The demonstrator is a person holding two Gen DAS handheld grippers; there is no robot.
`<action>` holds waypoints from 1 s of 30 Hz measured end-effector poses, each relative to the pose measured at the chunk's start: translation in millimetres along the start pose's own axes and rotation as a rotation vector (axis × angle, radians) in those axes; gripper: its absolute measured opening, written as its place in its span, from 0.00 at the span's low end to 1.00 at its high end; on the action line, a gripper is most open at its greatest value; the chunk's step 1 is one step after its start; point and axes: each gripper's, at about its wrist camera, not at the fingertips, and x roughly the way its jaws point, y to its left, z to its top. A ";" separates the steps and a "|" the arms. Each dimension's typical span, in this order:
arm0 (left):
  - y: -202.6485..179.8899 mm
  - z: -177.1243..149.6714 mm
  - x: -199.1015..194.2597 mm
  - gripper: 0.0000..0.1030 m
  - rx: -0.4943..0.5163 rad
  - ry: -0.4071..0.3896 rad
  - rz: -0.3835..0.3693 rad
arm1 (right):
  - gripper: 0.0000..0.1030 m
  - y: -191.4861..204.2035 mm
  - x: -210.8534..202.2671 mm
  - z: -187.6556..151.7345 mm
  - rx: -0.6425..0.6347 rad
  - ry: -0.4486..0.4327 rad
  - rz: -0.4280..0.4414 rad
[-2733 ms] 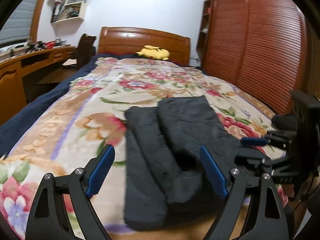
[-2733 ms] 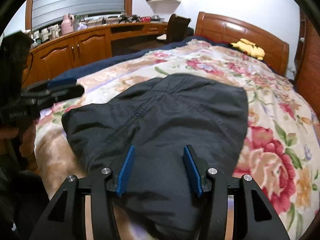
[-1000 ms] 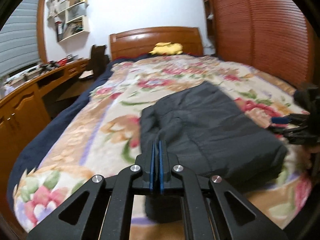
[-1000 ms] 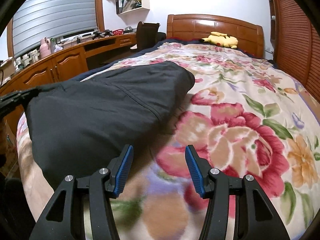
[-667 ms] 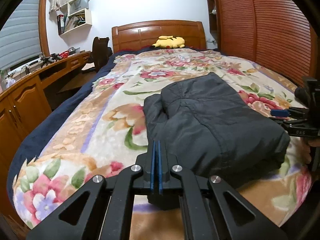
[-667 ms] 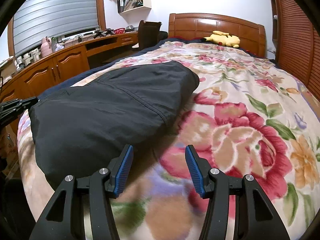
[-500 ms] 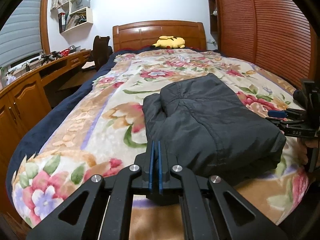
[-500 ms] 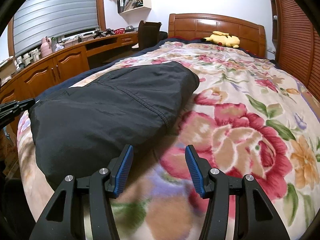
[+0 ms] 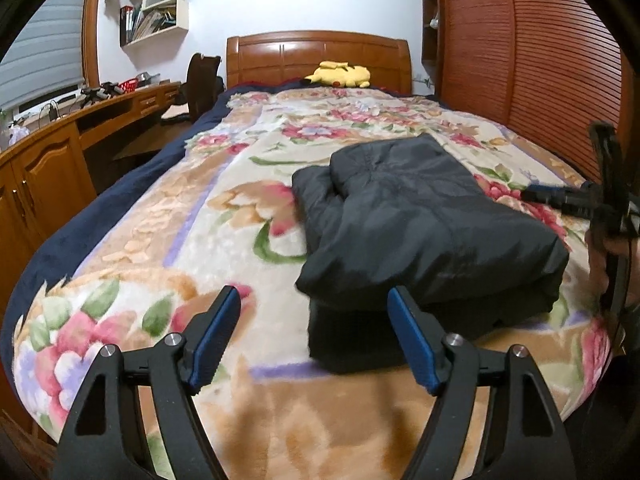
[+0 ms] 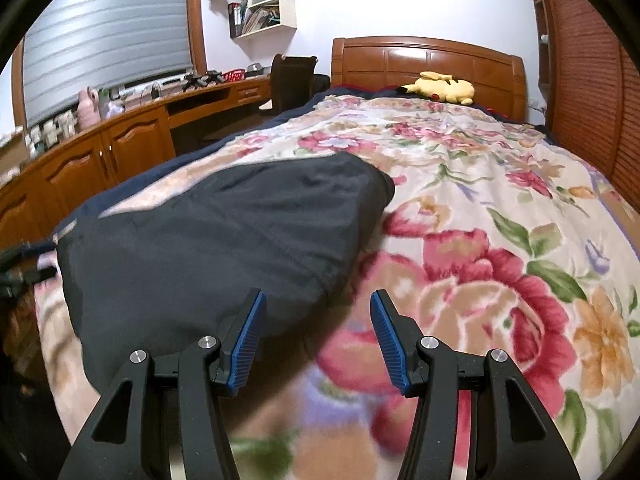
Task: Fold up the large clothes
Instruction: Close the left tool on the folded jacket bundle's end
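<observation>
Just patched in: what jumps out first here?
A dark folded garment lies on the floral blanket near the bed's foot. The left hand-held gripper, jaws just opened and empty, faces its near edge. A yellow plush toy rests by the headboard.

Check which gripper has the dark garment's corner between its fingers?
Left gripper: the garment reaches between its open fingers. The right gripper frames only blanket.

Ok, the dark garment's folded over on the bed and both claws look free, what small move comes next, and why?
Probably ease the left claw forward onto the near edge of the garment. Its jaws have just been opening with nothing between them, and the bottom layer juts out under the top fold there, so that corner looks like it needs squaring. The right claw waits open beside it.
</observation>
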 end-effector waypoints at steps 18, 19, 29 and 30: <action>8.6 -8.7 37.3 0.74 -0.001 0.090 -0.053 | 0.72 -63.1 157.1 85.0 0.108 0.194 0.035; 8.3 -9.2 38.5 0.74 0.000 0.092 -0.056 | 0.76 -65.0 163.6 86.9 0.118 0.201 0.041; 1.3 -12.1 43.4 0.61 0.005 0.124 -0.131 | 0.83 -71.9 202.3 89.4 0.153 0.319 0.120; -0.1 -12.0 42.9 0.58 0.008 0.124 -0.134 | 0.83 -71.2 204.9 88.7 0.157 0.335 0.135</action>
